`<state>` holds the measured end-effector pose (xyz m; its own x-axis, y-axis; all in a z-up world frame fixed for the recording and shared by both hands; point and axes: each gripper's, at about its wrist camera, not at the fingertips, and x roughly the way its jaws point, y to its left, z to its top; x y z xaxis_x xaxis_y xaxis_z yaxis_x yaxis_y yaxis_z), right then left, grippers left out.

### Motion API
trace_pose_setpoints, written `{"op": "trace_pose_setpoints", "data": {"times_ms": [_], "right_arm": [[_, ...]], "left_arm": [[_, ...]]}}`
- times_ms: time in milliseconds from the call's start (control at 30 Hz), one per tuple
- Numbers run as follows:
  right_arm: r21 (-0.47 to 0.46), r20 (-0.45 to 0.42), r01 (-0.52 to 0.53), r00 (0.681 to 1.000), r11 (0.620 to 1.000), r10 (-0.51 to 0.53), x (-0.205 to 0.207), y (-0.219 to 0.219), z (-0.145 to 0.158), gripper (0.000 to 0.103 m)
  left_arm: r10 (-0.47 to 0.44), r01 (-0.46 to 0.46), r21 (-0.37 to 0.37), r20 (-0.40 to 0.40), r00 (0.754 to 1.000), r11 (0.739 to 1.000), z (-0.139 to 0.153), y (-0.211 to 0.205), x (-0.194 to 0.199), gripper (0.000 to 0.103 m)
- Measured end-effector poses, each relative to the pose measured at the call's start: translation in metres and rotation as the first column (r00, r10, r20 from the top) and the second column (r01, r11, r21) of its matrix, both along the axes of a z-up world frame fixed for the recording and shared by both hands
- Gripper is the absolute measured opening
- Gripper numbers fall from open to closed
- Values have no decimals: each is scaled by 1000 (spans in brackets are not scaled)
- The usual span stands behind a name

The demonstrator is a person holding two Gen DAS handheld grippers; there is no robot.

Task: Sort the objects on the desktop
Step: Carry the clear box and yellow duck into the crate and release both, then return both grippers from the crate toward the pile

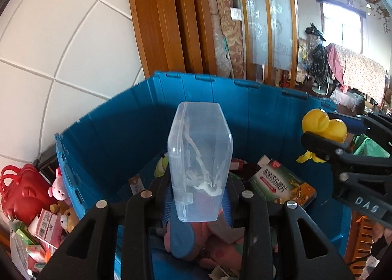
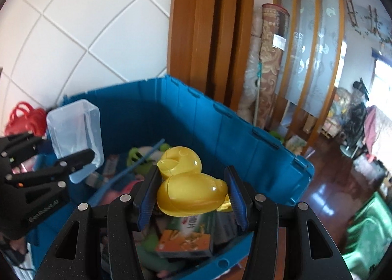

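My left gripper (image 1: pixel 199 200) is shut on a clear plastic box (image 1: pixel 199 160) with a white cable inside, held upright above the blue crate (image 1: pixel 117 128). It also shows in the right wrist view (image 2: pixel 73 140), at the left. My right gripper (image 2: pixel 191 194) is shut on a yellow plastic duck (image 2: pixel 188 182) above the crate's (image 2: pixel 245 138) right part. The duck also shows in the left wrist view (image 1: pixel 323 125), at the right.
The crate holds a green and orange carton (image 1: pixel 281 184), plush toys and other small items. Left of it lie a red bag (image 1: pixel 19 189), a pink plush (image 1: pixel 58 189) and small boxes. A white tiled wall and a wooden door frame (image 1: pixel 171 18) stand behind.
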<state>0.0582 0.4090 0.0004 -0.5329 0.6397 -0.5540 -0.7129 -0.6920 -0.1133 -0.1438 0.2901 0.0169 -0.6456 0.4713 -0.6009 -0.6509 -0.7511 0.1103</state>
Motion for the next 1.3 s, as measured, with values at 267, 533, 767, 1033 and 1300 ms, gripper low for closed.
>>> {"op": "trace_pose_setpoints", "data": {"times_ms": [267,533,767,1033,1300], "right_arm": [[-7,14,-7,1000,1000,7,-1,2,-11,89],[7,-19,2,1000,1000,-2,5,-12,3,103],[35,-70,-33,997,999,35,1,-53,28,103],[78,-128,-176,974,981,185,-30,-126,52,103],[36,-133,-356,925,934,357,-94,-185,43,103]], "left_arm": [[35,-33,37,-57,998,999,8,-10,6,80],[112,-106,84,-68,991,991,11,-45,10,95],[188,-171,152,-107,976,973,15,-105,21,98],[342,-326,161,-80,936,931,1,-198,21,98],[517,-511,112,-32,856,852,-36,-308,14,98]]}}
